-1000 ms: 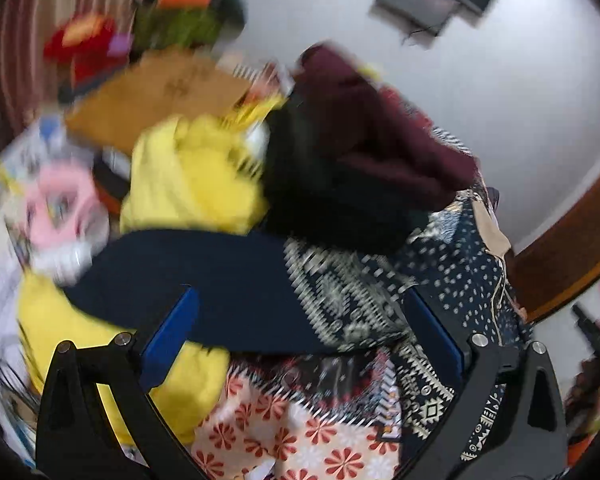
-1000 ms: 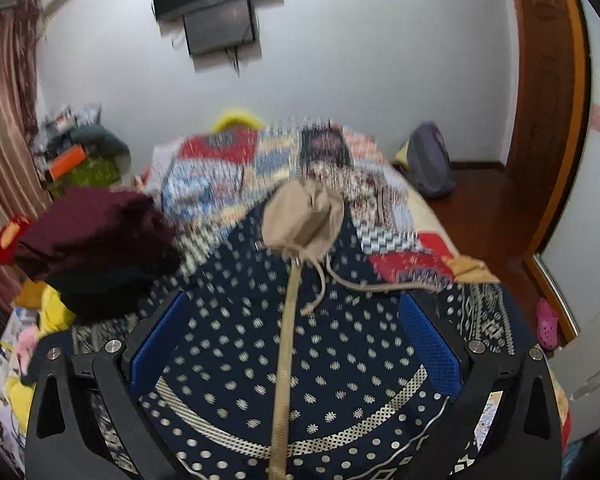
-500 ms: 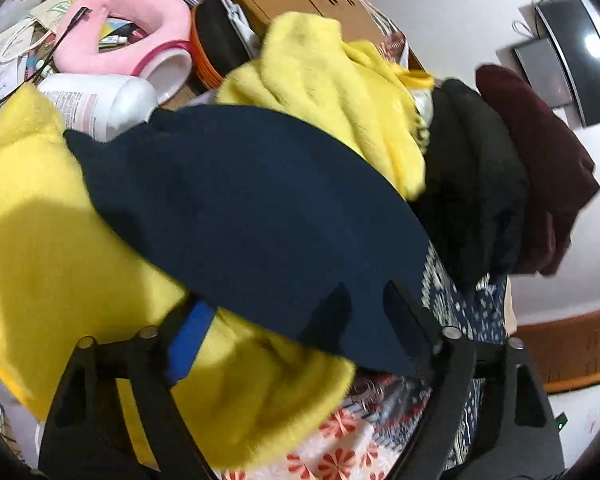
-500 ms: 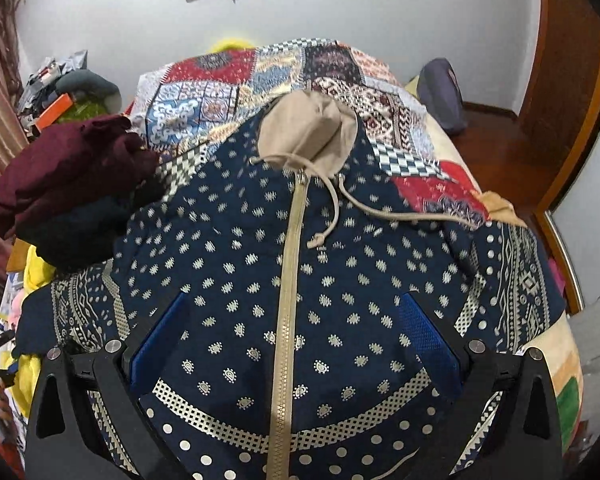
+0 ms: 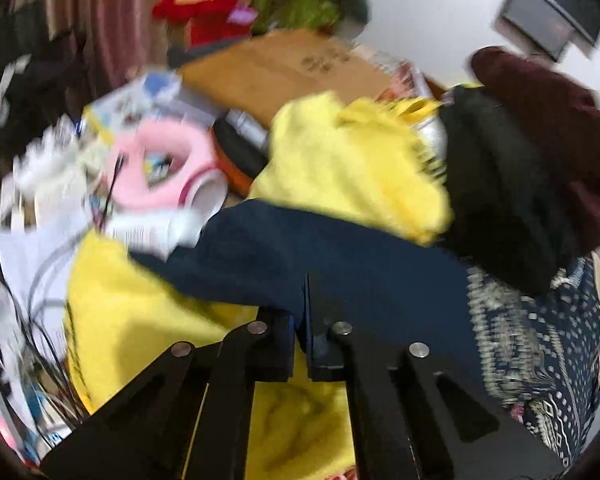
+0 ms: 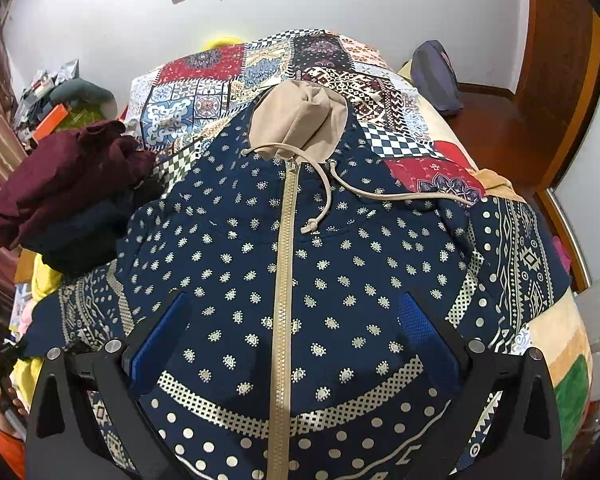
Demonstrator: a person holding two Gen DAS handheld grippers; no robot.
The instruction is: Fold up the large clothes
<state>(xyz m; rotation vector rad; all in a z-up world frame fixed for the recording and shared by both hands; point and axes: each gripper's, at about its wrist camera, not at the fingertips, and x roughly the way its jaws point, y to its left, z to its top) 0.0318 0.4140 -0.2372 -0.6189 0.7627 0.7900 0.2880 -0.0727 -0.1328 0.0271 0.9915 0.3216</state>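
Hoodie (image 6: 300, 264) is spread zip-up on the quilt (image 6: 204, 92). Its navy sleeve cuff (image 5: 284, 256) is pinched by the left gripper (image 5: 300, 344); the right gripper (image 6: 292, 336) hovers agape above the hem. Sleeve fold-in judged underway; next, carry cuff across zip.

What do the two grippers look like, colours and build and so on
Both are alike: flat black angular finger arms with triangular cut-outs and round silver bolt heads at the joints. The fingertips carry blue pads; on the right gripper the pads show a fine dimpled texture. The left gripper shows only thin slivers of blue. No cables, markings or sleeves are visible.
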